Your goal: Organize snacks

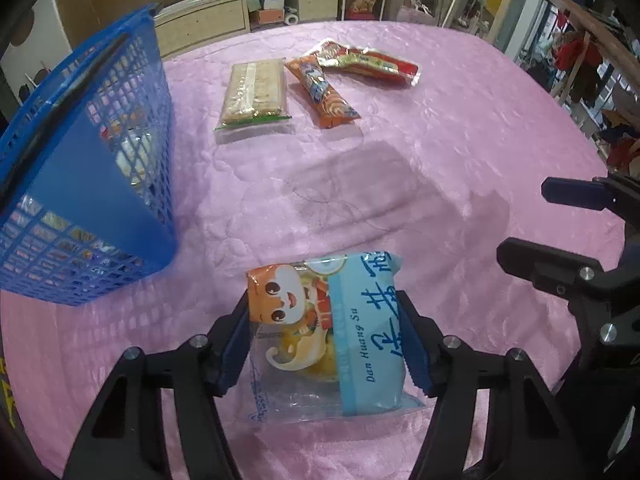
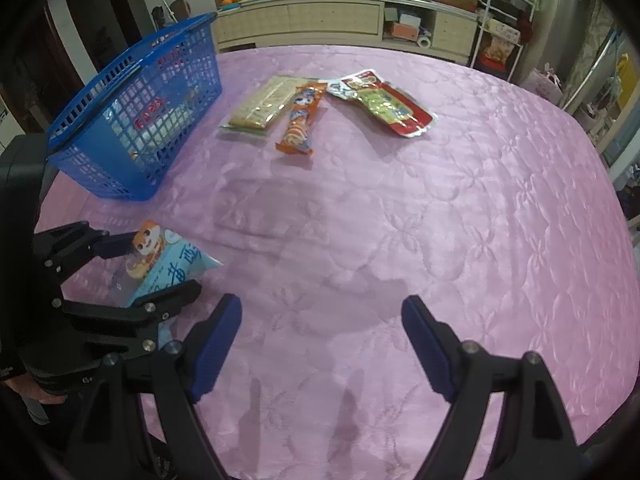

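Snacks: some already in the basket [image 1: 80,216]; left gripper [image 1: 324,344] clamps the blue pastry pack [image 1: 340,332], three packets ahead remain (right gripper [image 2: 322,344] spread, empty).

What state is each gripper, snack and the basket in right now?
Left gripper: shut on the blue pastry packet.
Right gripper: open, empty, over the pink cloth.
Basket: upright on the cloth, some packets inside.
Cracker pack: flat on the cloth, sealed.
Orange stick pack: flat on the cloth.
Red pack: flat on the cloth.
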The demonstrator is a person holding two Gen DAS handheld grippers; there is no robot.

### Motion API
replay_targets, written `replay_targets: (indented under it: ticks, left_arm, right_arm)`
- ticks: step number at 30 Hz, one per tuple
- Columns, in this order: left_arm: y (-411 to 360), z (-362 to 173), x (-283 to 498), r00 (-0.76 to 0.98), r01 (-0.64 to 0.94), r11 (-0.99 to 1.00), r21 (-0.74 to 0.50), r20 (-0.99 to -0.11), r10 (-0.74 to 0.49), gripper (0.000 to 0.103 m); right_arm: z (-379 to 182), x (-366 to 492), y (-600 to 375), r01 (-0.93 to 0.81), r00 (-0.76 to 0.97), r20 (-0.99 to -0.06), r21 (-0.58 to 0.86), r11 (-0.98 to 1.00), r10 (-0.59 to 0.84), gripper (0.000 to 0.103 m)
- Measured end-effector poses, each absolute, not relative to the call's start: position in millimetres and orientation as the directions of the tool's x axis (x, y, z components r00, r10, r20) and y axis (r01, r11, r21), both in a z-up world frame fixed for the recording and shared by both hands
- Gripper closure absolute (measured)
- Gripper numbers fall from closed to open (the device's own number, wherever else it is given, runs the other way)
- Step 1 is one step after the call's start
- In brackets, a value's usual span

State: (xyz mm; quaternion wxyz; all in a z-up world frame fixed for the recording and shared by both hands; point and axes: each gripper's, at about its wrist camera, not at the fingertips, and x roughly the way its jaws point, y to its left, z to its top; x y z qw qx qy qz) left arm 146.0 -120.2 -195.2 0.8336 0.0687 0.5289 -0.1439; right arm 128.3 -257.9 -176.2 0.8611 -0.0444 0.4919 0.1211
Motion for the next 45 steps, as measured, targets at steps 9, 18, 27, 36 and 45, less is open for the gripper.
replay_targets:
  ticks: [9,18,27,36,45]
  left_arm:
    - [-113.8,-124.4,124.5,0.537,0.356,0.934,-0.017,-0.814,-0.219,0.04]
    - [-85.4,-43.0,137.9,0.696,0.319,0.947,0.026,-0.685,-0.216,0.04]
    - [-27.6,-32.0,195.6,0.716,0.193,0.981,0.034,-0.688,-0.117,0.04]
    - [5.1,-65.9,250.3,0.664,0.09,0.995,0.037,-0.747,-0.032,0.04]
    - [21.6,-98.5,281.2,0.569,0.006,1.0,0.021,-0.822,0.014,0.04]
  right_arm:
    - [-130.3,119.5,-255.7,-0.257,0.577,-0.799,0.023,0.966,0.173,0.018]
    - [-84.5,144.0,-238.1,-0.261,0.639,-0.75,-0.003,0.965,0.17,0.018]
    - [-90.3,210.0,-211.2,-0.272,0.634,-0.752,0.003,0.962,0.181,0.018]
    - [-147.8,272.6,-192.8,-0.24,0.546,-0.827,-0.001,0.971,0.134,0.02]
    - [-189.9,305.6,-187.6,-0.226,0.44,-0.89,0.023,0.974,0.123,0.046]
